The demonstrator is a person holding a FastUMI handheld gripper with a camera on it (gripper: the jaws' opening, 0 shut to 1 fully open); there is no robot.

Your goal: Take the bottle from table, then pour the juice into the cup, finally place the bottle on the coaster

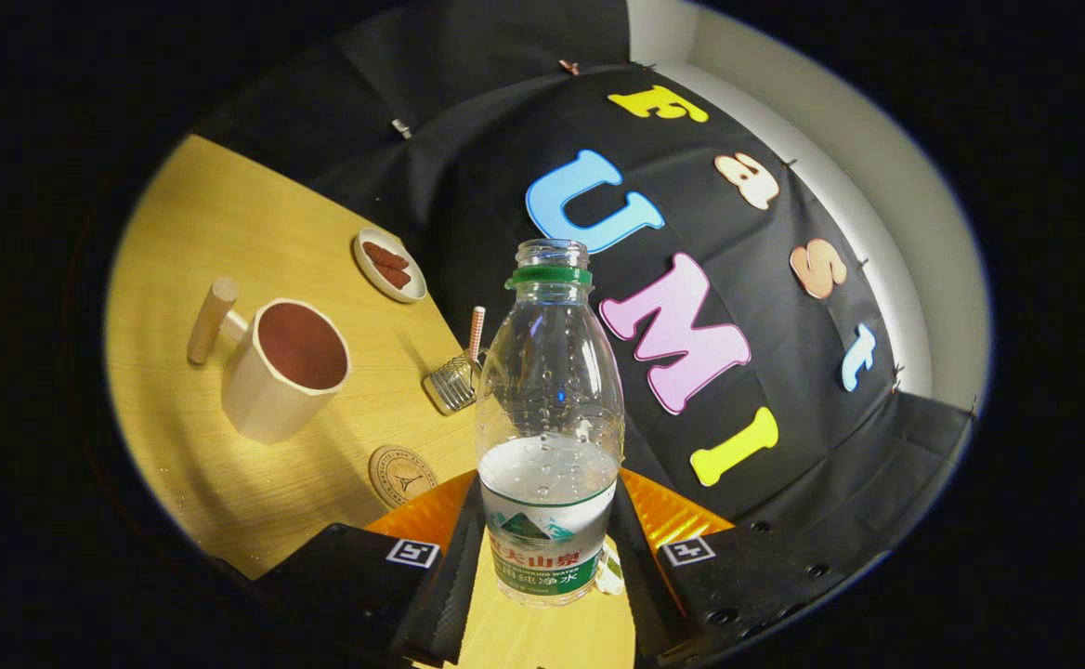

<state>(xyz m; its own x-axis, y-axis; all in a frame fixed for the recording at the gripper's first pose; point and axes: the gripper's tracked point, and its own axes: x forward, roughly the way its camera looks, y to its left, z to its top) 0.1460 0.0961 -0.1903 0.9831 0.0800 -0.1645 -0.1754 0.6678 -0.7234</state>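
The hand-held gripper [550, 581] is clenched on the bottle [550, 418], both fingers pressing its labelled lower body; the uncapped bottle stands between them, long axis roughly in line with the fingers, partly filled with clear liquid. The cup [284, 372] sits on the counter [199, 242] beyond the left finger, apparently already holding dark liquid. The coaster [402, 475] lies nearer, between cup and fingers; a wire holder [454, 381] stands just beside the pouring path.
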